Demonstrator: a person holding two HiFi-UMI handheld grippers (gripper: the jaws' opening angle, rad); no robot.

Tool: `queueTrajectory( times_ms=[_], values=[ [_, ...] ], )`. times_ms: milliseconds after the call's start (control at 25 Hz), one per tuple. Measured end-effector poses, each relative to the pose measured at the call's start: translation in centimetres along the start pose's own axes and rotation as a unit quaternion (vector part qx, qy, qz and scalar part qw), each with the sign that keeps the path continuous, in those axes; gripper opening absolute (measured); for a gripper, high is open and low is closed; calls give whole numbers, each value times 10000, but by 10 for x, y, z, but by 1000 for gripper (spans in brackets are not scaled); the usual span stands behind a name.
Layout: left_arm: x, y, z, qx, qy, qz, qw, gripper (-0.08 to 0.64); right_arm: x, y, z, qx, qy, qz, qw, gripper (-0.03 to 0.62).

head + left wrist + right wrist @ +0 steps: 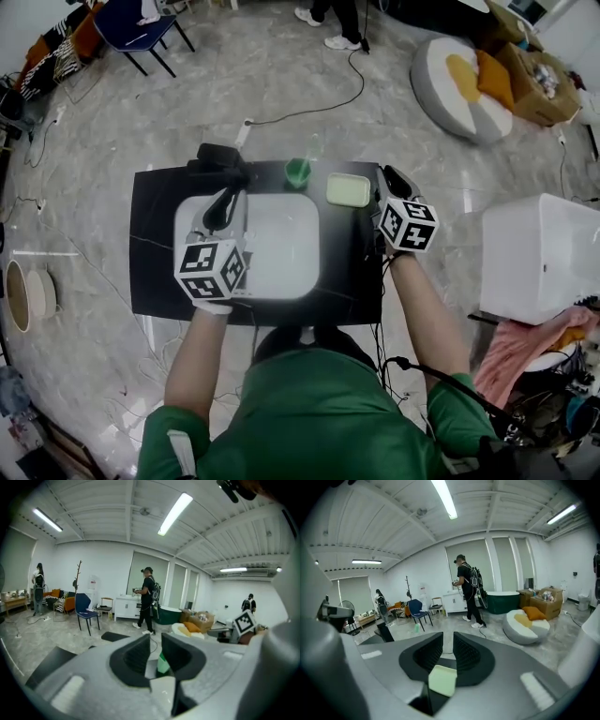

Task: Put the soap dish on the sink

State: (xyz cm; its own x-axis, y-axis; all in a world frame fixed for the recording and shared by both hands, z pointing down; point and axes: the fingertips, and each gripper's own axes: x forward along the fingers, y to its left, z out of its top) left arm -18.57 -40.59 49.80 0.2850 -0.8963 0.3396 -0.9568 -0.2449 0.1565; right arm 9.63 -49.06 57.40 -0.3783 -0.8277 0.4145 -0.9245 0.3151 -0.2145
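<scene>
The pale green soap dish point(348, 189) lies flat on the black counter point(155, 244), at the back right of the white sink basin point(281, 253). My right gripper point(391, 180) hovers just right of the dish, apart from it, its jaws drawn together with nothing between them. In the right gripper view the dish point(442, 680) shows just below the jaws. My left gripper point(222, 212) hangs over the basin's back left corner, shut and empty. The left gripper view shows a green cup point(162, 663) through the slit between its fingers.
A green cup point(298, 172) stands on the counter left of the dish, and a black faucet point(221, 157) rises at the back left. A white cabinet point(539, 258) stands to the right. A person point(147, 599) walks across the room beyond, near a blue chair point(87, 613).
</scene>
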Motion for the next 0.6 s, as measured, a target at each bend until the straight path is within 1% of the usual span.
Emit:
queueTrajectory(
  times_ms=[120, 280, 520, 600],
  values=[
    [-8, -8, 26, 92, -269, 2, 9996, 74, -28, 22, 28, -269, -307, 140, 9991, 67],
    [-21, -18, 53, 236, -555, 28, 9982, 74, -66, 48, 66, -538, -805, 280, 9949, 67],
    [-45, -20, 73, 249, -825, 248, 9960, 74, -122, 77, 112, -689, -1553, 462, 9844, 67],
    [-57, -24, 85, 298, -979, 278, 9944, 74, -137, 85, 124, -752, -1752, 492, 9804, 66]
  ],
)
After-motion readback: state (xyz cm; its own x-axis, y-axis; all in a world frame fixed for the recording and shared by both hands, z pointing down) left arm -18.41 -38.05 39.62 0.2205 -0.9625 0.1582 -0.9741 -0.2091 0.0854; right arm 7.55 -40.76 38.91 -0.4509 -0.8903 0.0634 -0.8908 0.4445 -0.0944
